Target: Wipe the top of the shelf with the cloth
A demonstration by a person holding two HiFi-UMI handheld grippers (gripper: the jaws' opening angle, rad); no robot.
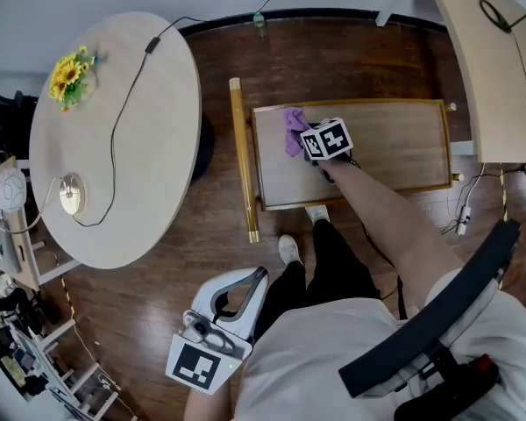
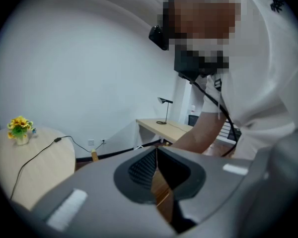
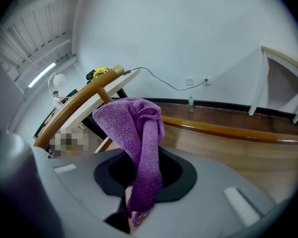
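Observation:
The shelf top (image 1: 394, 147) is a wooden panel with a gold rim, seen from above in the head view. A purple cloth (image 1: 294, 130) lies bunched on its left part. My right gripper (image 1: 307, 145), with its marker cube, is shut on the cloth and reaches over that left part. In the right gripper view the cloth (image 3: 136, 133) stands up from between the jaws of the right gripper (image 3: 144, 182), over the wooden top (image 3: 248, 157). My left gripper (image 1: 244, 289) hangs low by the person's body, away from the shelf. In its own view the left gripper (image 2: 156, 155) is shut on nothing.
A gold bar (image 1: 243, 160) runs along the shelf's left side. A round table (image 1: 149, 147) with sunflowers (image 1: 70, 75), a cable and a small lamp (image 1: 70, 194) stands to the left. A pale desk (image 1: 500, 68) is at the right. The person's feet (image 1: 287, 249) stand before the shelf.

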